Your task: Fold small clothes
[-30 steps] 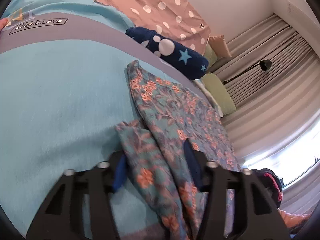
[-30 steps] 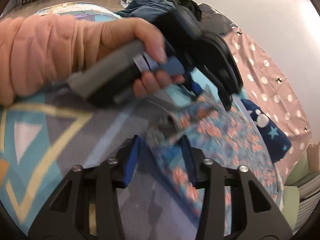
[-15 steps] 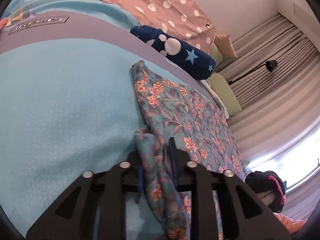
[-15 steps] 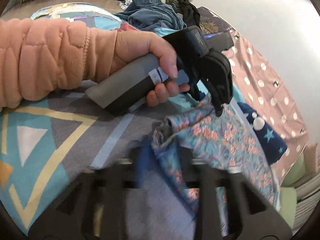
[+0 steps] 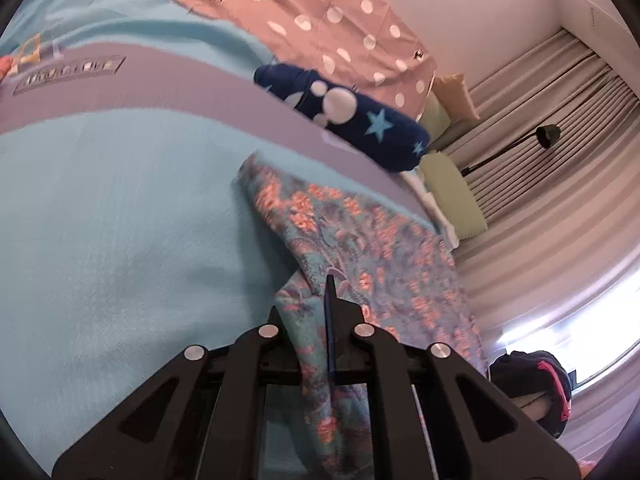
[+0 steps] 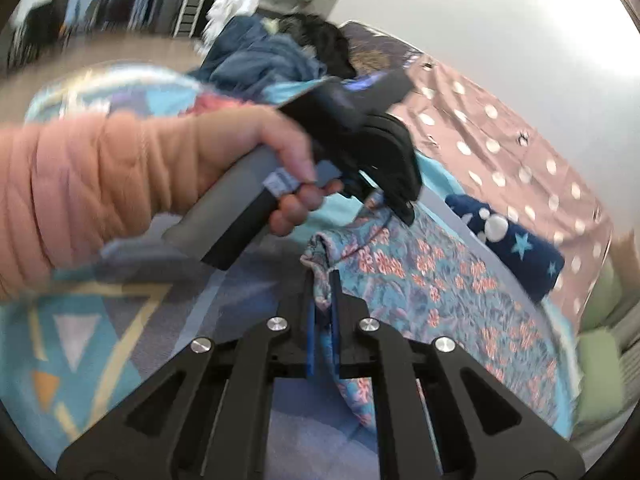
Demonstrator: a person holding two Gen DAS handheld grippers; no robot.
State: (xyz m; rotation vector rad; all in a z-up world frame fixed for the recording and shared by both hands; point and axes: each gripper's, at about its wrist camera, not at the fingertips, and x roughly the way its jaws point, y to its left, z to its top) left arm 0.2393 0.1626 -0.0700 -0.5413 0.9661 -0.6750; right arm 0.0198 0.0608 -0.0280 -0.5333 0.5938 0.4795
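A teal floral garment (image 5: 360, 236) with orange flowers lies on the light blue blanket (image 5: 120, 220). My left gripper (image 5: 316, 312) is shut on one corner of it, with cloth bunched between the fingers. In the right wrist view the same floral garment (image 6: 440, 280) spreads to the right, and my right gripper (image 6: 322, 300) is shut on another corner. The left gripper (image 6: 400, 204), held by a hand in a pink sleeve, shows there pinching the garment's far corner.
A rolled navy blanket with stars (image 5: 360, 120) lies beyond the garment, with a pink polka-dot sheet (image 5: 320, 20) behind it. Green pillows (image 5: 452, 196) and curtains are at the right. A pile of dark clothes (image 6: 280, 56) sits at the bed's far end.
Both grippers have closed on corners of the floral garment, from open a second ago. The pinched corners have lifted slightly off the blanket.
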